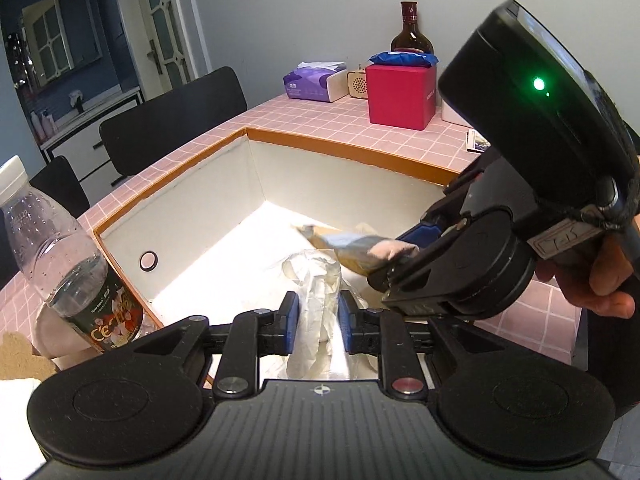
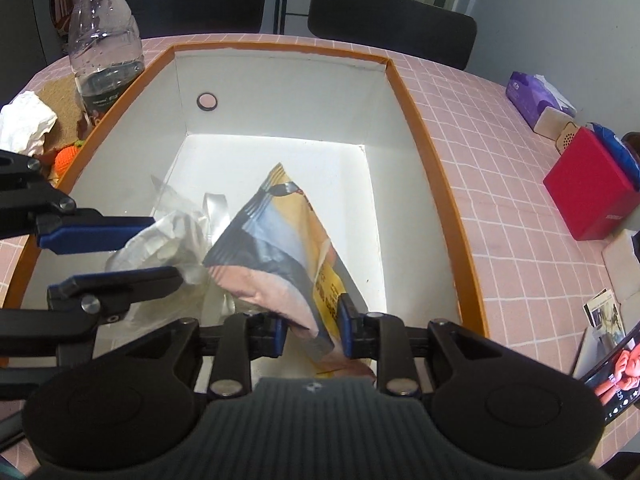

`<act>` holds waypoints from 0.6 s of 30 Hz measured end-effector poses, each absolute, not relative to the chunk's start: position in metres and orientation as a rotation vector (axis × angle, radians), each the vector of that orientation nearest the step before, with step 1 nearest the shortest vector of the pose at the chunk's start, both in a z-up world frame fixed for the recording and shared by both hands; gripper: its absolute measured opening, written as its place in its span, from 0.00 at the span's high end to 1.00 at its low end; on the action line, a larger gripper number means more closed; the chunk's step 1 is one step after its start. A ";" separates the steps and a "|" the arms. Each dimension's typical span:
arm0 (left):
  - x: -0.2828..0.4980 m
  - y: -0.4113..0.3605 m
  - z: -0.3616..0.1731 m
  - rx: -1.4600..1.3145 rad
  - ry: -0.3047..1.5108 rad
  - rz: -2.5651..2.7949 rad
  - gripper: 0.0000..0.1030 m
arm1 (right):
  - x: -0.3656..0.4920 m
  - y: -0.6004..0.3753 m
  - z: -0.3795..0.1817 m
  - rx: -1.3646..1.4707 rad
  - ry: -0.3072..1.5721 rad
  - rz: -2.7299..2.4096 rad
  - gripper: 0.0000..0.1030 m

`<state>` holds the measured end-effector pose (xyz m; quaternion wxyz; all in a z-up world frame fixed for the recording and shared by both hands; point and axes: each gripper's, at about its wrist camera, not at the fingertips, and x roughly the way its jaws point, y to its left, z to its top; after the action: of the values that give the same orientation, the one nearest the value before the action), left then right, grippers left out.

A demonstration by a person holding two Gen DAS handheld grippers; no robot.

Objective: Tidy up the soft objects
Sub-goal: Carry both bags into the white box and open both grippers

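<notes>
Left gripper [image 1: 318, 320]: jaws spread slightly around a crumpled clear bag [image 1: 316, 300], pads flanking it; firm contact cannot be confirmed. Right gripper [image 2: 312, 330]: jaws set either side of a snack pouch [image 2: 276, 256], printed yellow, grey and pink, creased; pinching cannot be confirmed. Both items sit low inside the orange-rimmed box [image 2: 420, 120], white within, on the pink tiled surface [image 2: 500, 208]. A bottle [image 2: 102, 40] stands beside the box.
</notes>
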<state>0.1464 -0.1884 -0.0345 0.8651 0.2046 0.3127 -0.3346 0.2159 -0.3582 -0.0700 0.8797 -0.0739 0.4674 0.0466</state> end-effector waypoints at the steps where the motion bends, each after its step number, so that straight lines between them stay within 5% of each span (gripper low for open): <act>1: 0.148 -0.190 -0.035 0.430 0.654 -0.698 0.72 | 0.217 -0.359 -0.071 -0.142 0.981 0.099 0.69; 6: 0.148 -0.190 -0.035 0.433 0.658 -0.690 0.64 | 0.219 -0.361 -0.074 -0.115 1.018 0.112 0.59; 11: 0.144 -0.184 -0.026 0.435 0.630 -0.665 0.43 | 0.215 -0.362 -0.068 -0.110 1.014 0.117 0.42; 18: 0.133 -0.168 -0.005 0.406 0.578 -0.654 0.39 | 0.205 -0.361 -0.050 -0.050 0.998 0.174 0.17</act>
<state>0.1331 -0.1685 -0.0053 0.8864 0.1953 0.2781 -0.3144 0.2050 -0.3612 -0.0503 0.8741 -0.0239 0.4779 0.0835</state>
